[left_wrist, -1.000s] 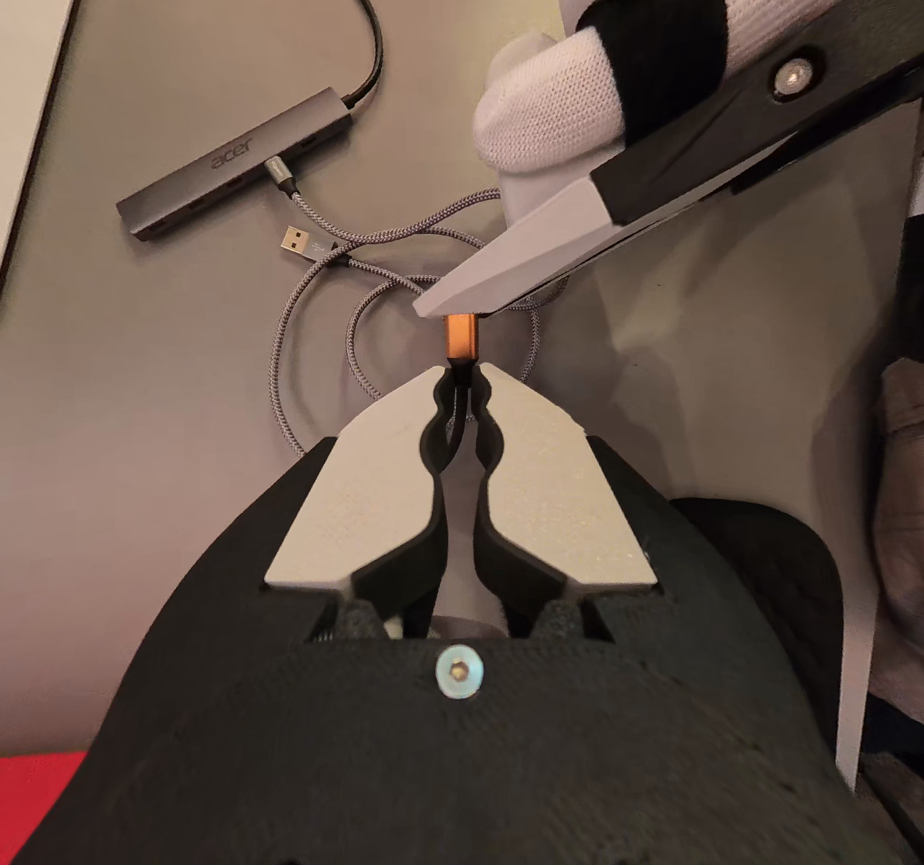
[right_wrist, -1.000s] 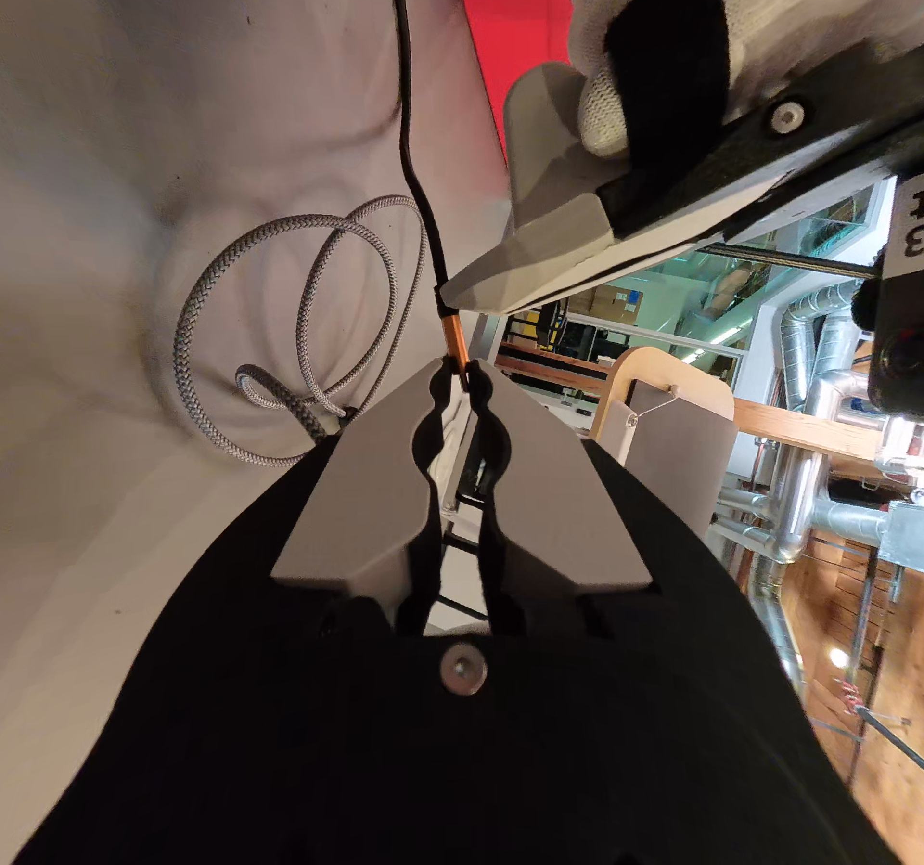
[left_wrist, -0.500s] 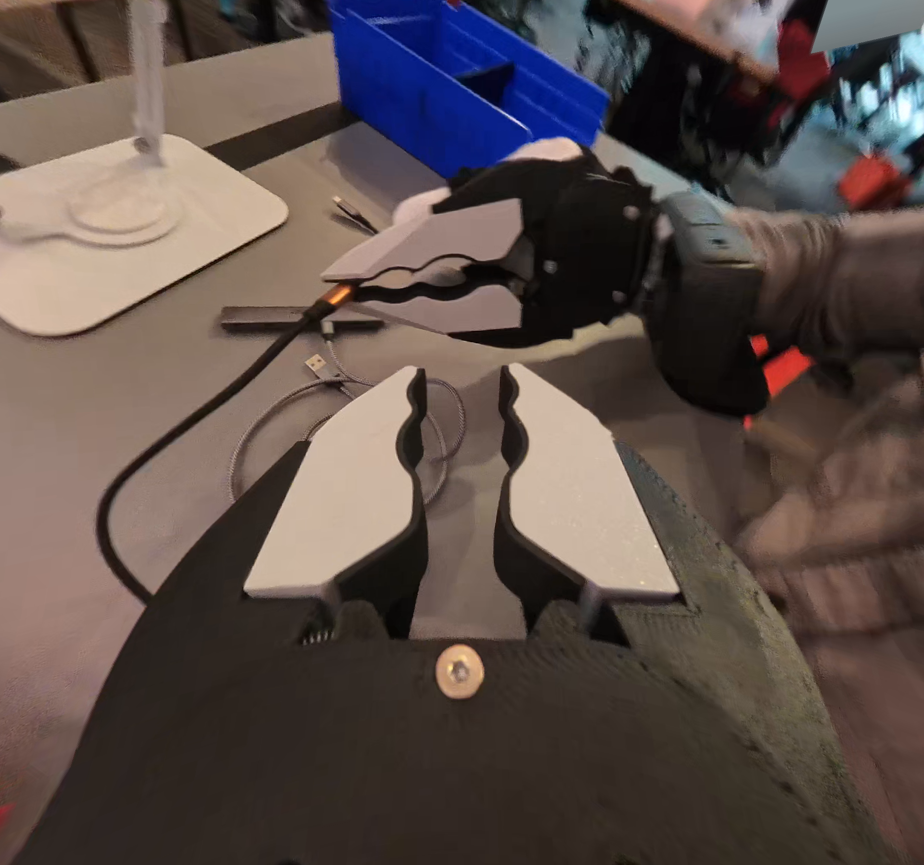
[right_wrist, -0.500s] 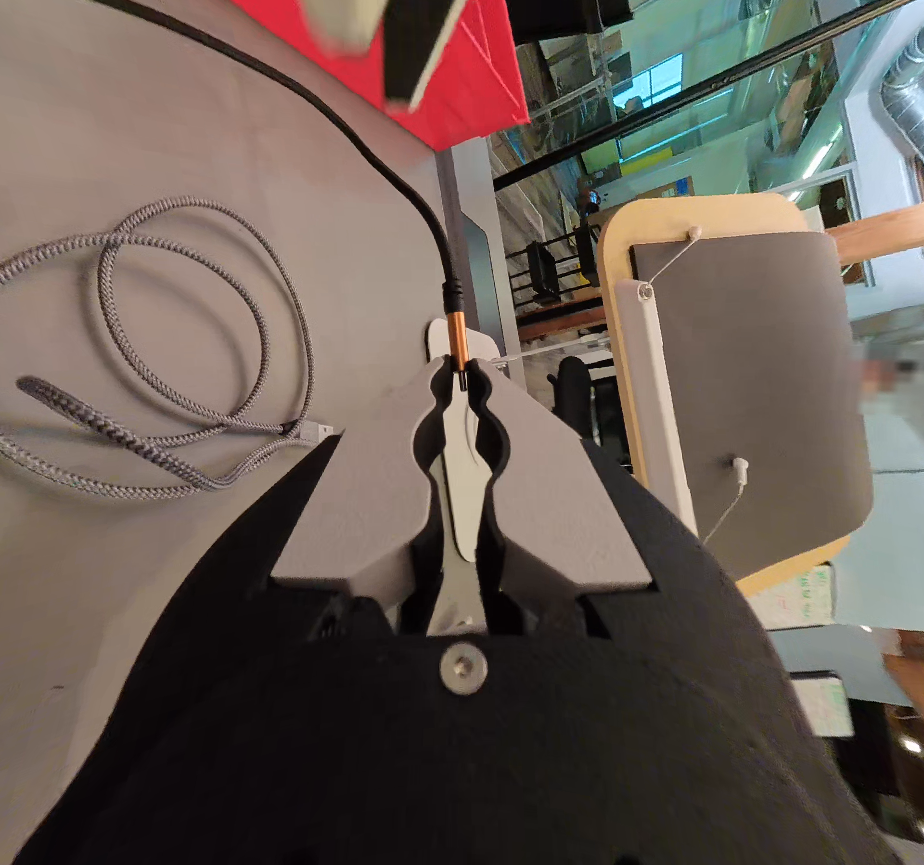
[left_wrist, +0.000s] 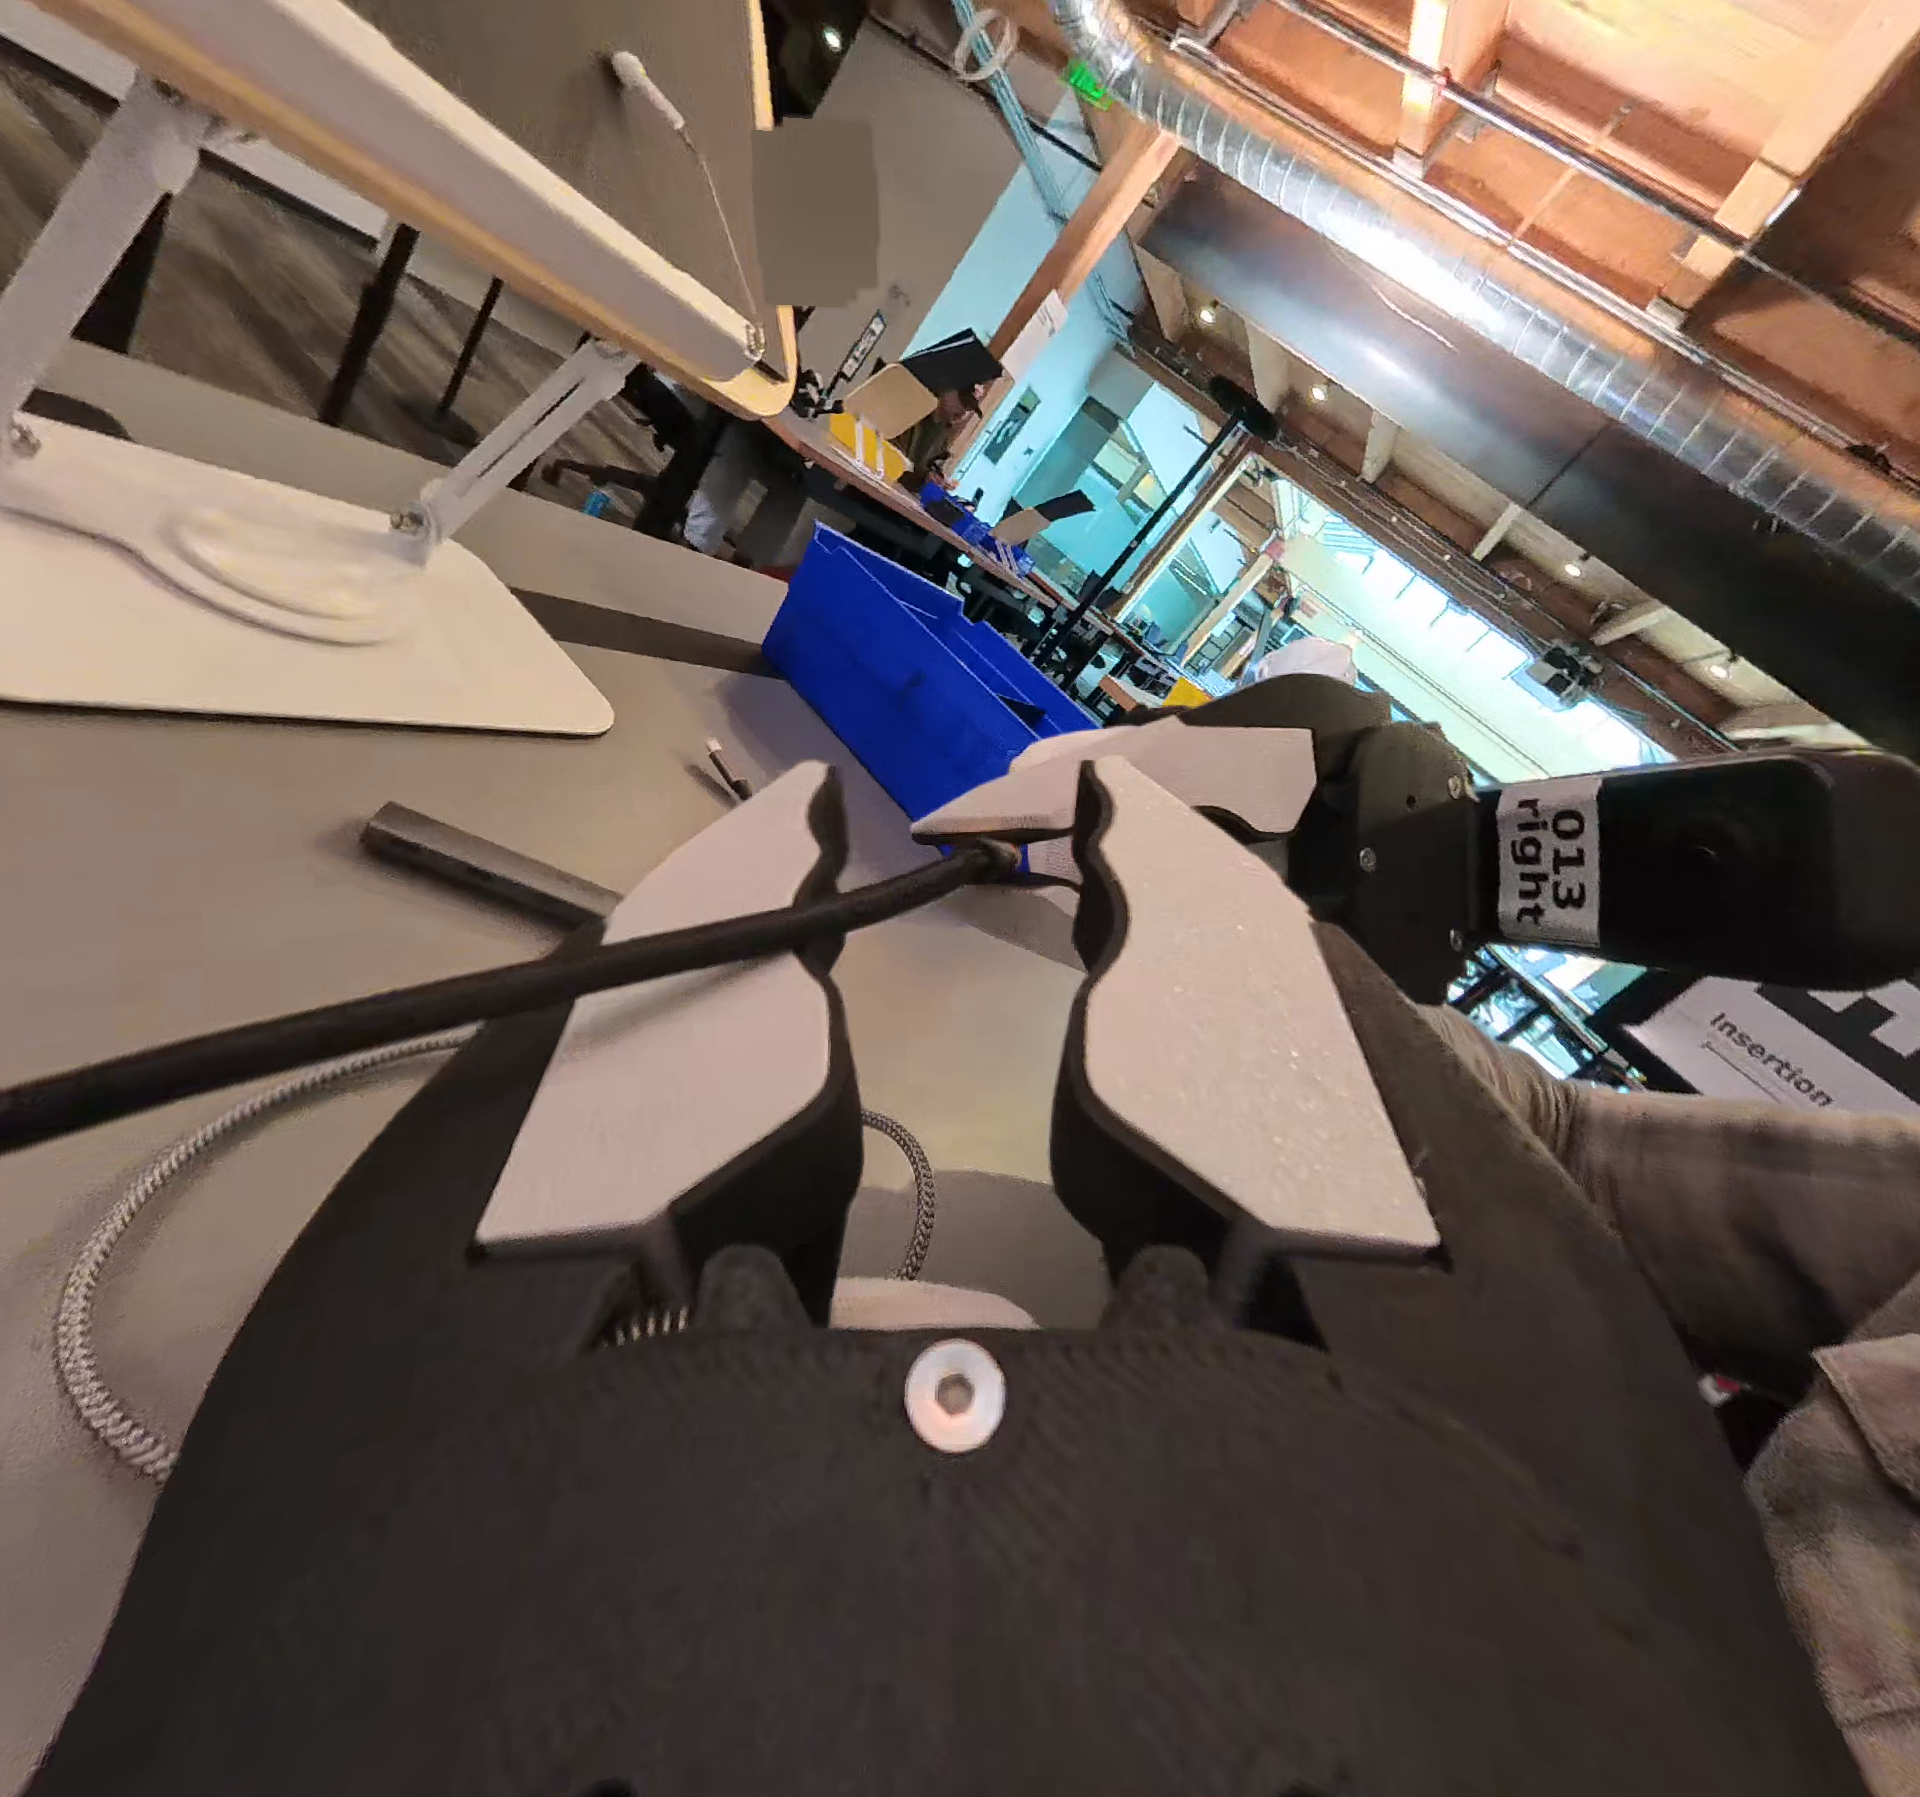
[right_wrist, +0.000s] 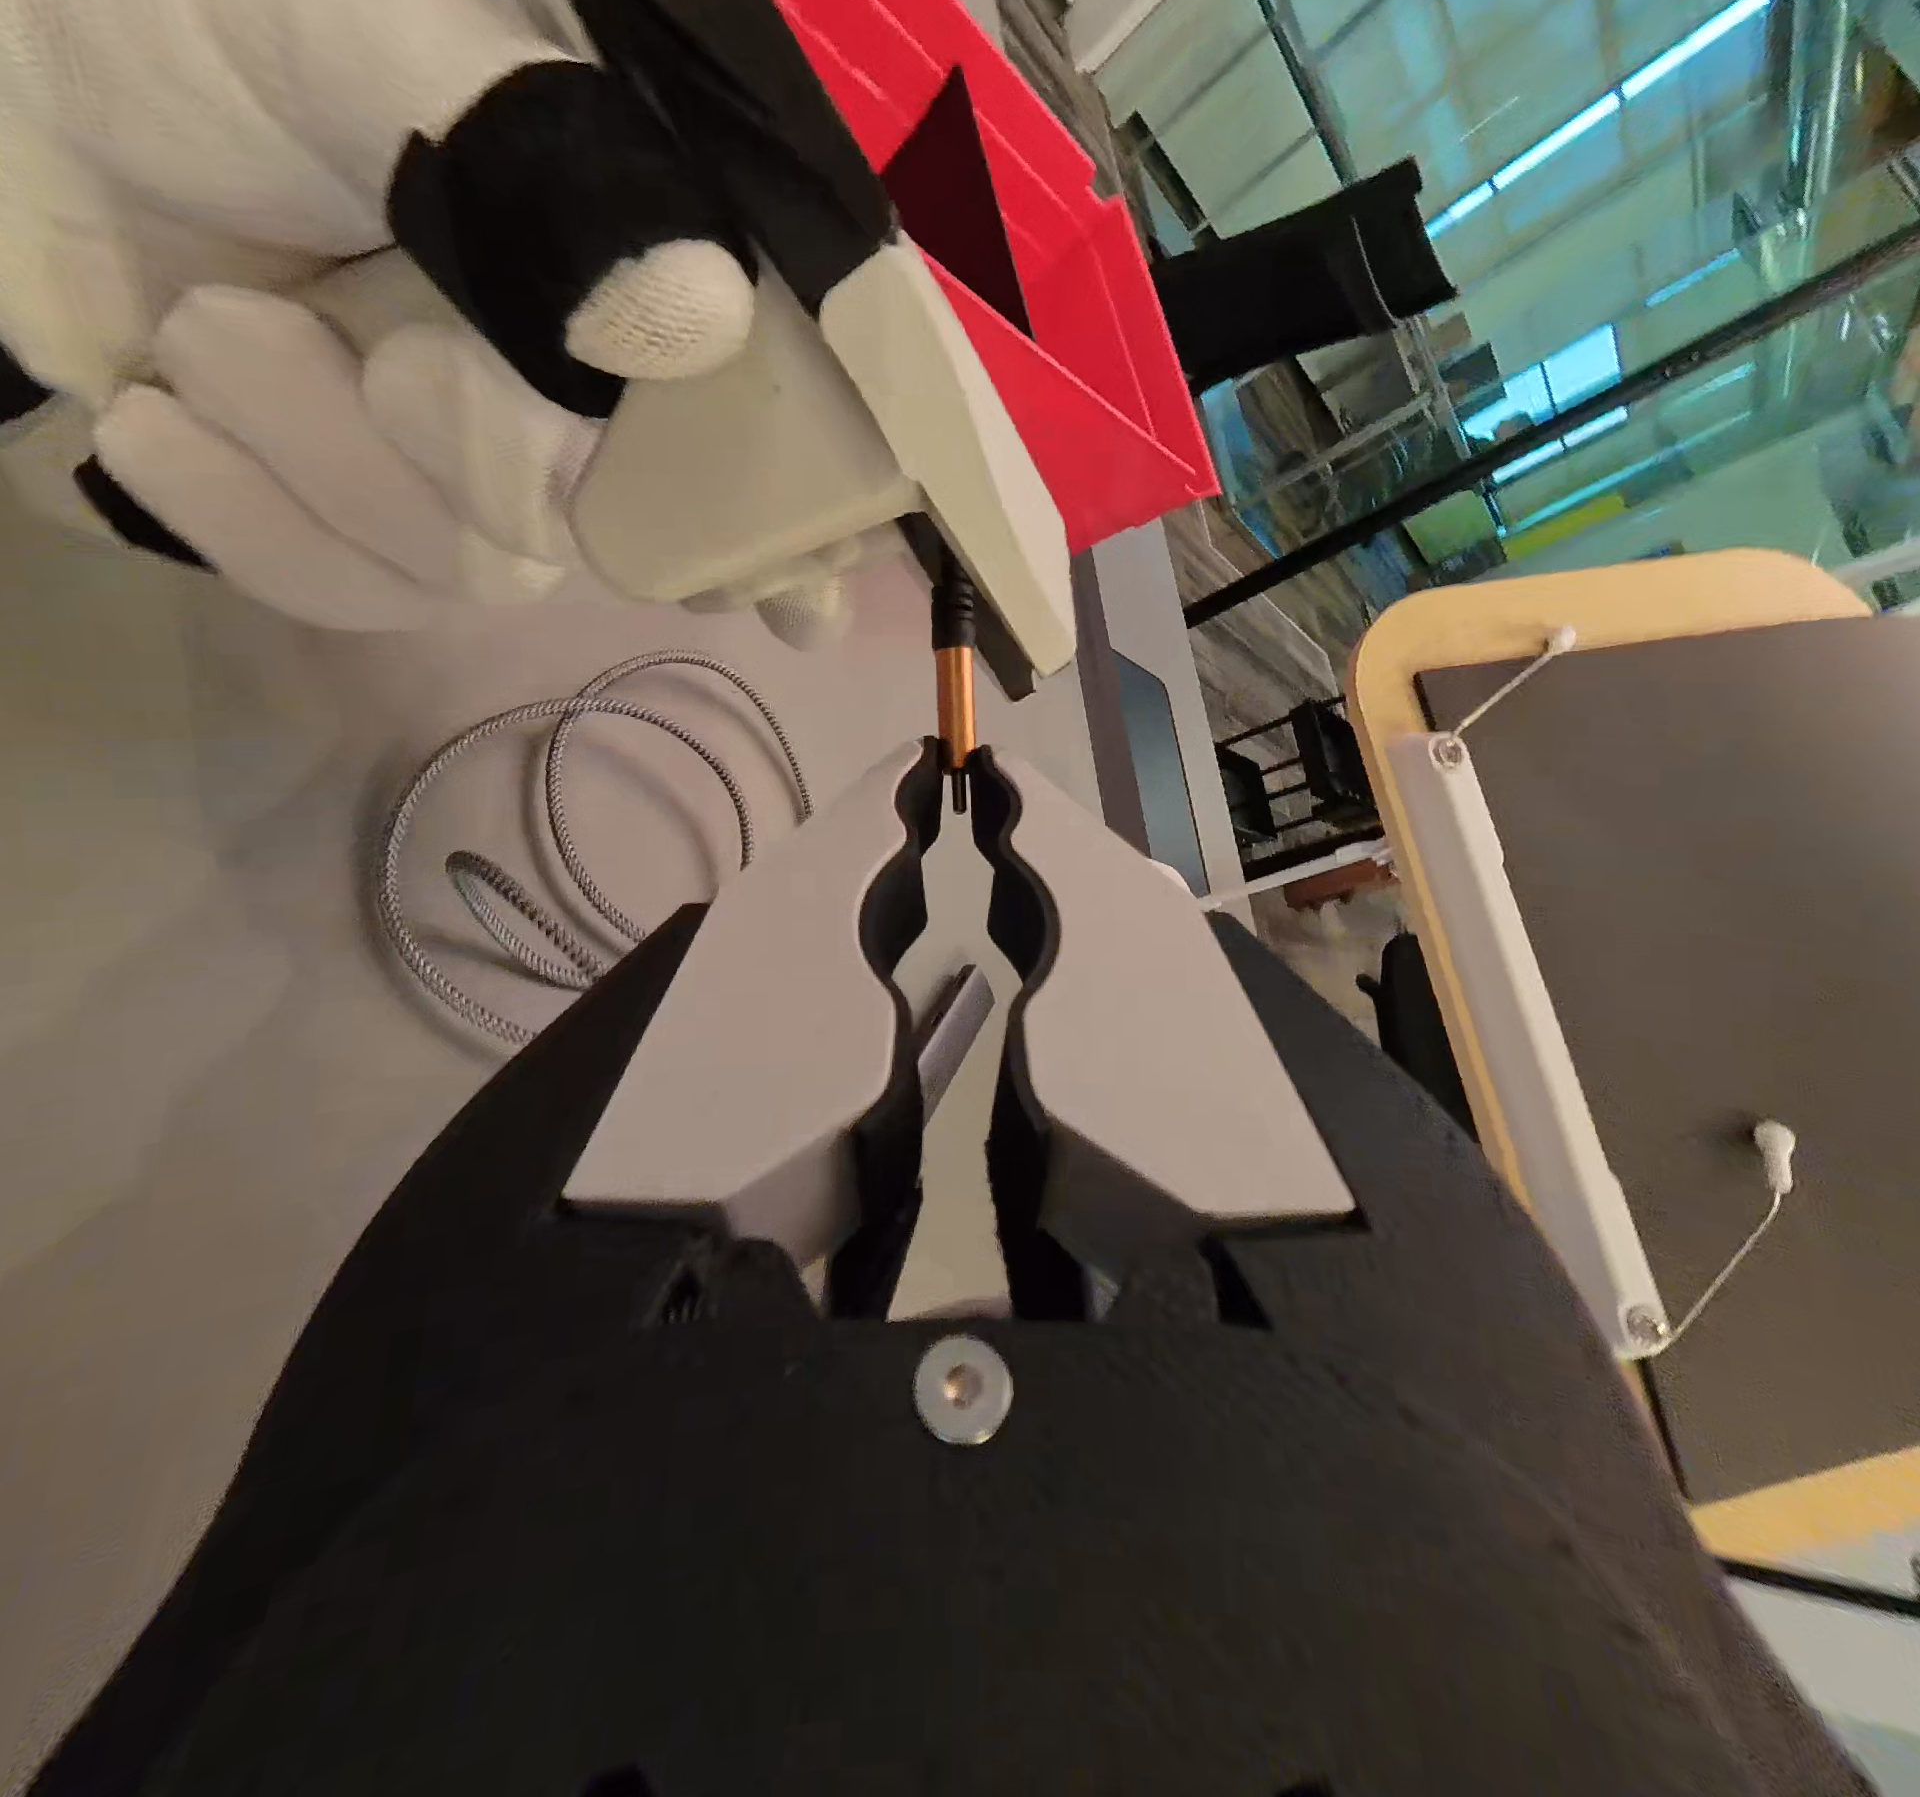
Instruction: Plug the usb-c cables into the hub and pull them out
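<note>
My right gripper point(right_wrist: 956, 773) is shut on the tip of the orange plug point(right_wrist: 954, 703) of a black usb-c cable point(left_wrist: 499, 994) and holds it above the grey table point(left_wrist: 208, 916). It also shows in the left wrist view point(left_wrist: 940, 828), just ahead of my left fingers. My left gripper point(left_wrist: 956, 791) is open and empty; the black cable runs across the top of its left finger point(left_wrist: 707, 999). In the right wrist view it point(right_wrist: 904, 594) sits right behind the plug, held by a white-gloved hand point(right_wrist: 260, 345). The grey hub point(left_wrist: 468, 864) lies on the table to the left.
A grey braided cable point(right_wrist: 582, 812) lies coiled on the table and also shows in the left wrist view point(left_wrist: 94, 1311). A blue bin point(left_wrist: 894, 677) stands behind the grippers, a red bin point(right_wrist: 1039, 293) at the table's side. A white stand base point(left_wrist: 260, 625) carries a tilted board point(left_wrist: 499, 33). The tips of both grippers are at nearly the same place. Left tips and right tips are each some 15 centimetres from the grey hub point(left_wrist: 468, 864). Seen from the right wrist view point(right_wrist: 942, 1019) as well.
My left gripper opened and let go of the black cable, pulled away, then came back close to the plug and tilted up. My right gripper kept its hold on the plug.
</note>
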Demonstrator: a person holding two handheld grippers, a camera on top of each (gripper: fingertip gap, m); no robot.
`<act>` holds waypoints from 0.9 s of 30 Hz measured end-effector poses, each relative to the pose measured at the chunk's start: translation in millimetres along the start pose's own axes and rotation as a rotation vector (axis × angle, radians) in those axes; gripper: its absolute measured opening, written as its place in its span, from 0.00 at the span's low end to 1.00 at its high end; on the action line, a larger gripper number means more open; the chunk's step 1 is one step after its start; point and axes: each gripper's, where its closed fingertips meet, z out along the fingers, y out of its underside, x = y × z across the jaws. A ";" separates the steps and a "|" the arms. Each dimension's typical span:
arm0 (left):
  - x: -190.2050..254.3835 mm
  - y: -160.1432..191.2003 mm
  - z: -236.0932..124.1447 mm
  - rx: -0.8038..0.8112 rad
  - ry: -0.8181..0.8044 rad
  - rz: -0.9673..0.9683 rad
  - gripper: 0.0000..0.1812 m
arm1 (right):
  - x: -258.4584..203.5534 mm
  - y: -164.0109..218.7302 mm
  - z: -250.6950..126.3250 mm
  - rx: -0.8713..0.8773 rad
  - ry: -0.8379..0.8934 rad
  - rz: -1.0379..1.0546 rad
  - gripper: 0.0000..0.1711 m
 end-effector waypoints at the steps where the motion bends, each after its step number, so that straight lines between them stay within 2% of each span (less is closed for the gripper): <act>1: 0.1 2.1 -0.2 -0.020 0.002 0.018 0.18 | -1.6 -1.2 -1.5 0.011 -0.020 -0.028 0.02; 4: 4.9 9.7 -1.5 -0.105 0.027 0.096 0.11 | 5.6 3.9 -5.7 -0.022 -0.019 -0.142 0.02; 10: 11.1 22.4 -0.6 -0.295 0.006 0.282 0.14 | 13.1 1.7 -16.3 -0.050 -0.025 -0.388 0.02; 16: 15.6 13.3 1.8 -0.281 0.027 0.301 0.14 | 11.2 -4.4 -20.0 -0.068 -0.034 -0.534 0.02; 22: 20.2 18.3 3.1 -0.307 0.046 0.362 0.07 | 10.3 -2.8 -20.7 -0.071 -0.055 -0.544 0.02; 27: 21.0 17.9 3.1 -0.304 0.045 0.377 0.07 | 10.1 -4.0 -20.7 -0.065 -0.049 -0.547 0.02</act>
